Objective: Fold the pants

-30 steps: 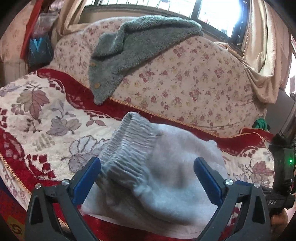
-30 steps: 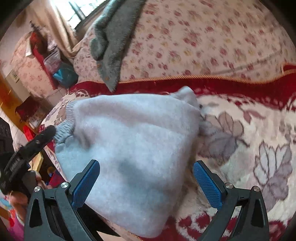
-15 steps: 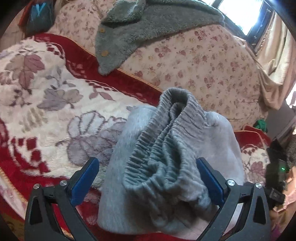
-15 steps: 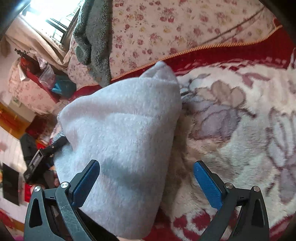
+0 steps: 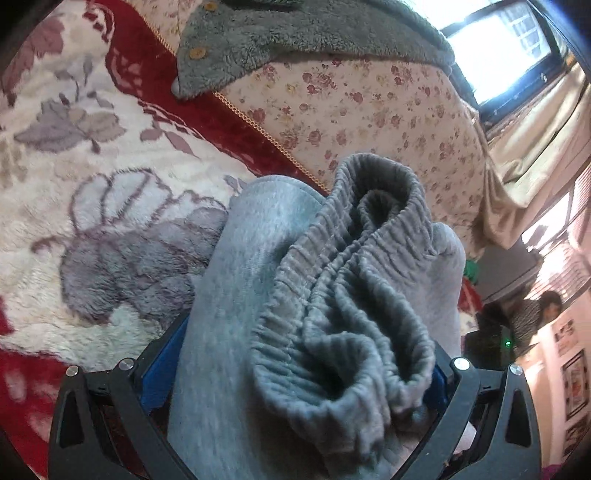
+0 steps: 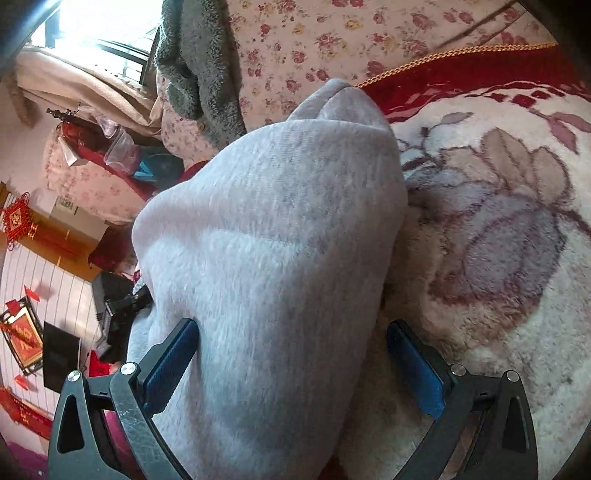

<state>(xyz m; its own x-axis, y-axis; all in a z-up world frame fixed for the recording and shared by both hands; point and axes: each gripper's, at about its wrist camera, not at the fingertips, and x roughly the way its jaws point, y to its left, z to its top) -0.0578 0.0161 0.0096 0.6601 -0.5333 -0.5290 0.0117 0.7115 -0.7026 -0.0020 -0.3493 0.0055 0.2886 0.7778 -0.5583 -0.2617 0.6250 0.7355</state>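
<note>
The left tongs (image 5: 295, 373) stand with their blue pads apart, and the bunched elastic waistband (image 5: 354, 295) of the grey pants (image 5: 236, 295) fills the whole gap between them; whether the pads press the cloth or only flank it, I cannot tell. The right tongs (image 6: 291, 365) are also spread wide, with the smooth folded end of the pants (image 6: 266, 266) lying against the near pad and the far pad standing clear over the blanket.

The pants sit as a thick, already doubled bundle on the leaf-patterned blanket (image 5: 110, 221), in front of the floral cushion (image 5: 369, 110) and well short of the grey fleece garment (image 5: 277, 33) draped over that cushion's top.

By my judgement the step is to gather the bundle from both ends. To do it well, close each pair on all layers at once, deep enough that the elastic cannot slip out. Keep the two ends level so the fold does not sag or twist open. Lift only slightly off the blanket, since its pile may drag the lower layer.
</note>
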